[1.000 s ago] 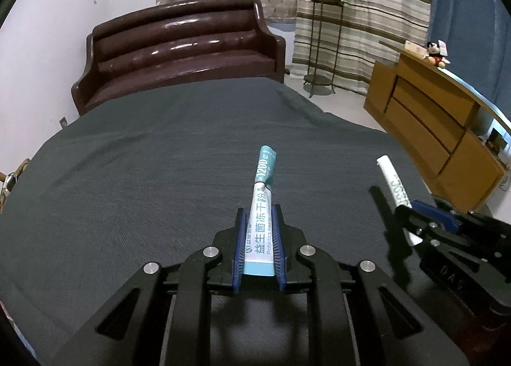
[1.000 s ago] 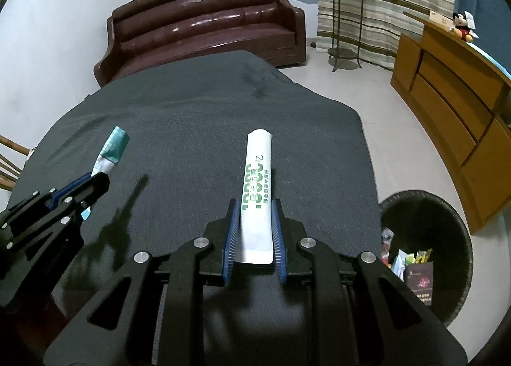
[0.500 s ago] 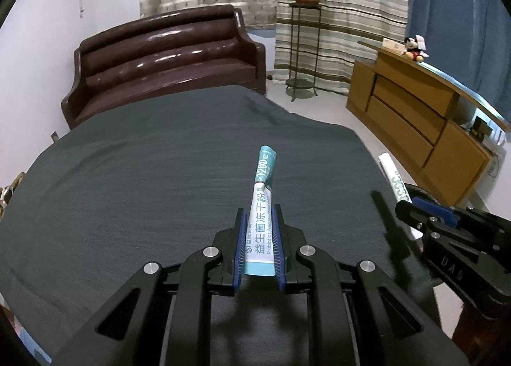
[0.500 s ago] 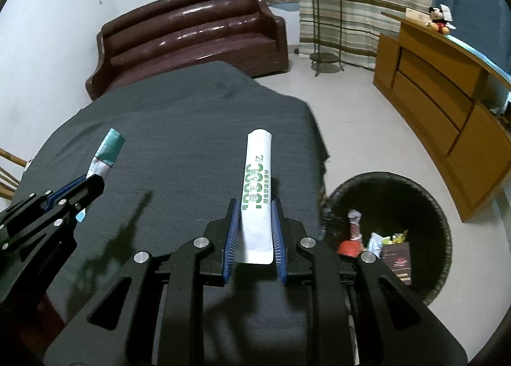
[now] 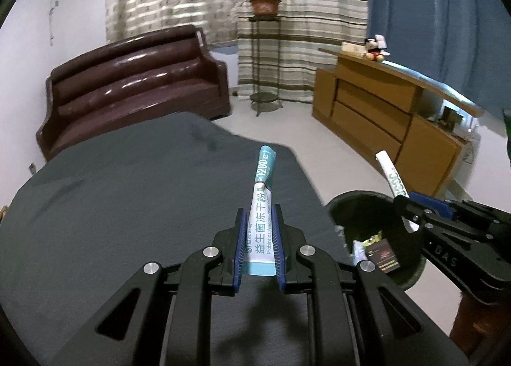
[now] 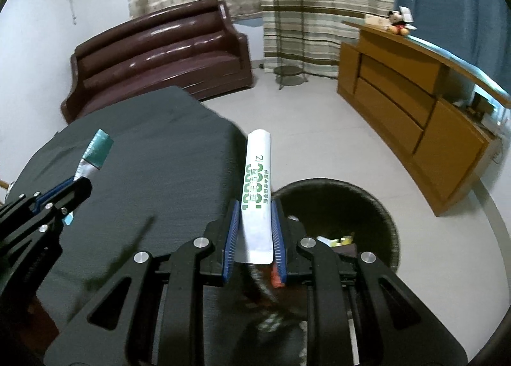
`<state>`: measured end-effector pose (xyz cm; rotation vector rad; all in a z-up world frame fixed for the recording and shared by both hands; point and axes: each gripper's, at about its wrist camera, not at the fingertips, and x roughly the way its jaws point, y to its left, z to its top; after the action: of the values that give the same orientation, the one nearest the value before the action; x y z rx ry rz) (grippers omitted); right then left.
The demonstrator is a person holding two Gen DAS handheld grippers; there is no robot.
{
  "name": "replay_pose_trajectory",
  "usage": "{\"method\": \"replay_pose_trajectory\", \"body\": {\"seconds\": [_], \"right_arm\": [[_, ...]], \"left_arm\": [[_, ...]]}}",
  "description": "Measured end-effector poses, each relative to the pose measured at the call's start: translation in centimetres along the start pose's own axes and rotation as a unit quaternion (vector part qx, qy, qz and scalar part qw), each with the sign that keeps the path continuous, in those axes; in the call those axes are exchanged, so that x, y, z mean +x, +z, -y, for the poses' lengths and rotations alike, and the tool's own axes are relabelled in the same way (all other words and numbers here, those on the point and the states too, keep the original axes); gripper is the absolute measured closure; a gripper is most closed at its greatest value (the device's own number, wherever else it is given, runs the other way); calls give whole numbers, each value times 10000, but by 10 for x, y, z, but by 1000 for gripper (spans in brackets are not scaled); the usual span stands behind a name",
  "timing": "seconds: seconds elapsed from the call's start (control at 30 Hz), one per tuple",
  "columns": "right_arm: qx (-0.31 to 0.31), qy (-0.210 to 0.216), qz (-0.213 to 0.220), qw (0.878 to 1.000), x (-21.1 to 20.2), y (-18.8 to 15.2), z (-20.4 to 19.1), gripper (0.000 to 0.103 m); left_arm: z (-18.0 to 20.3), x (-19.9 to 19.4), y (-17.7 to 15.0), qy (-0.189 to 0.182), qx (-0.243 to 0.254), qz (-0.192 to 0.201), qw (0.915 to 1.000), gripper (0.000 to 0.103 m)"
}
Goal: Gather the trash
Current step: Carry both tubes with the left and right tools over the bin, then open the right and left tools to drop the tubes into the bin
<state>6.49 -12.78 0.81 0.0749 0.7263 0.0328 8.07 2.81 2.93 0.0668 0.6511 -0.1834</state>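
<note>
Trash: two stick sachets, one per gripper. Teal-tipped sachet [image 5: 261,206] pinched between the blue pads of the left gripper [image 5: 258,231], jaws narrow and pressing its lower part; top end bent slightly, sticking up and forward over the dark grey table cover [image 5: 127,206]. Same sachet [image 6: 94,155] shows at the left edge of the right wrist view, above the cover [image 6: 143,158].

White sachet with green print [image 6: 257,193] clamped the same way in the right gripper [image 6: 255,225], jaws narrow on its lower half, free end pointing forward and up. From the left wrist view it [image 5: 391,174] juts out of the right gripper [image 5: 404,206] at the right side.

Round dark bin [image 6: 367,203] on the pale floor just beside the table's edge; right gripper is over its near rim. Inside: a few wrappers and a dark packet. Bin [image 5: 361,203] also seen from the left, below the right gripper.

Behind: brown leather sofa [image 5: 127,88], wooden sideboard [image 5: 383,110] with a small plush toy [image 5: 375,49], potted plant [image 5: 263,3] on a metal stand, striped curtains [image 5: 303,14].
</note>
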Motion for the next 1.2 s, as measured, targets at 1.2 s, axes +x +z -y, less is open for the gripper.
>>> {"method": "replay_pose_trajectory", "body": {"seconds": [1.2], "right_arm": [[796,-803,-172,9934,26,-9,108,83]], "left_arm": [[100,69,-2,-573,744,-429,9947,86]]}}
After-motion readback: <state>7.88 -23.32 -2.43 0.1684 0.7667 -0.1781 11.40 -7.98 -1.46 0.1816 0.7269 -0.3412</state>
